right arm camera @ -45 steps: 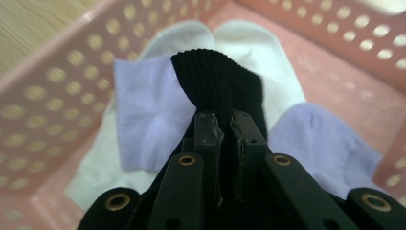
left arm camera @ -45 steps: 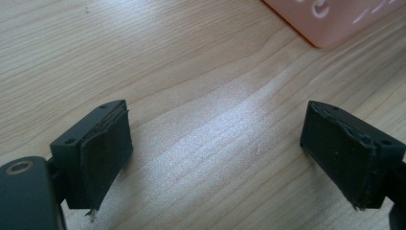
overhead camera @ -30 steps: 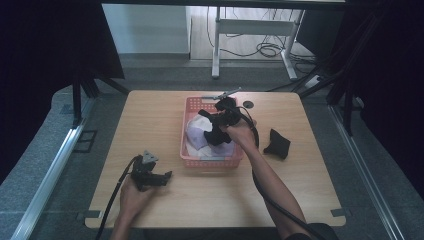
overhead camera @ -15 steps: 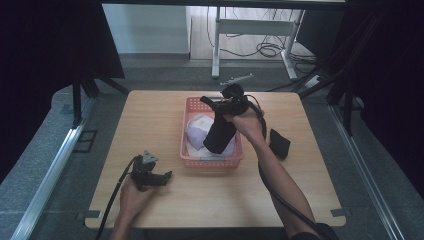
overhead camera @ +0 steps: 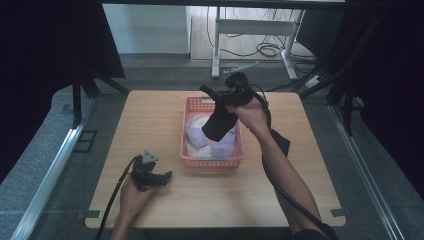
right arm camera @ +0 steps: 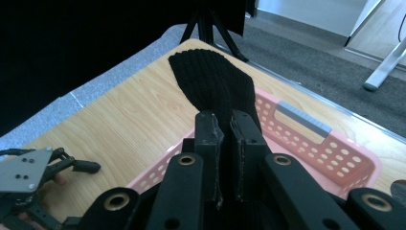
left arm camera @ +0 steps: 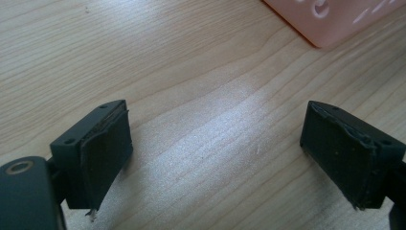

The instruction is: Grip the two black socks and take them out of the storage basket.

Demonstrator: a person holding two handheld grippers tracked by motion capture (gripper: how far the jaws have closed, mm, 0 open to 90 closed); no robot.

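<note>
1. Black sock (overhead camera: 219, 123) hangs above the pink basket (overhead camera: 188, 159), pinched in the closed jaws of the right gripper (overhead camera: 220, 98).
2. One more dark garment (overhead camera: 283, 141) lies right of the basket; pale clothes (overhead camera: 200, 138) sit inside.
3. Left gripper (overhead camera: 162, 177) rests wide open and empty on the wooden table (overhead camera: 150, 115), grey floor around.

Cloth, plastic and wood, most of it matt.

The black sock (right arm camera: 213, 84) is a ribbed knit, matt and soft-looking. The pink basket (right arm camera: 330, 155) at 12 o'clock on the worktop (overhead camera: 165, 115) is smooth moulded plastic pierced with round holes; the pale lilac and white pieces (overhead camera: 207, 137) inside it look like soft cloth. The worktop is light wood grain with a faint sheen. The left hand-held gripper (left arm camera: 215, 158) has matt black rubbery pads, frayed at the edges; the right hand-held gripper (right arm camera: 225, 129) is dull black plastic.
</note>
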